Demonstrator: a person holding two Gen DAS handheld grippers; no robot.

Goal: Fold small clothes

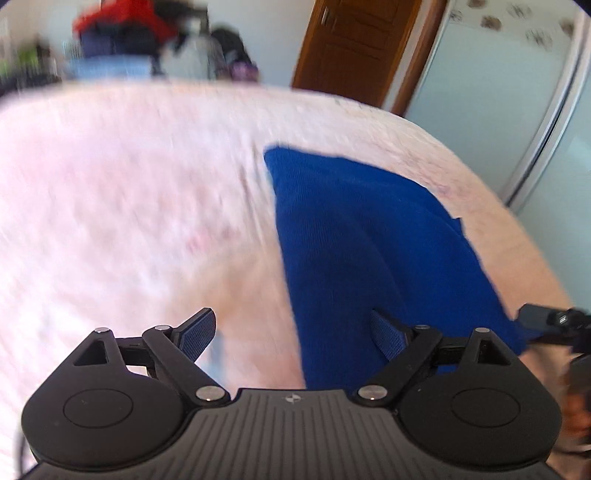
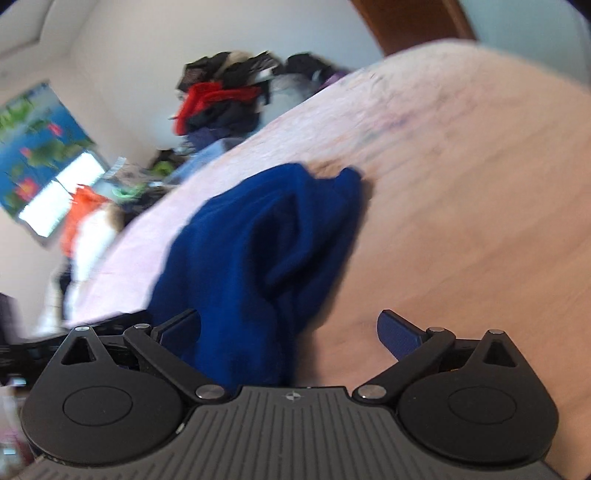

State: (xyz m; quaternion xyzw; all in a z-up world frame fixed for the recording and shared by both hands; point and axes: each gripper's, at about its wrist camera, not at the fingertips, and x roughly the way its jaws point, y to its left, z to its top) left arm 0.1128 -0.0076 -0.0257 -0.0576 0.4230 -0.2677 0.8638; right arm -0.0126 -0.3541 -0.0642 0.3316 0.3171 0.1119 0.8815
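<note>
A royal-blue garment lies on the pale pink bedspread. In the left wrist view it stretches from mid-frame down to between the fingers. My left gripper is open, its right finger over the cloth's near edge, its left finger over bare bedspread. In the right wrist view the same garment lies rumpled and bunched, reaching my open right gripper, whose left finger is at the cloth. The right gripper also shows at the right edge of the left wrist view, at the garment's corner. Both views are motion-blurred.
A pile of clothes stands beyond the bed's far edge; it also shows in the left wrist view. A brown wooden door and a pale wardrobe panel are at the back right. A window with a blue curtain is left.
</note>
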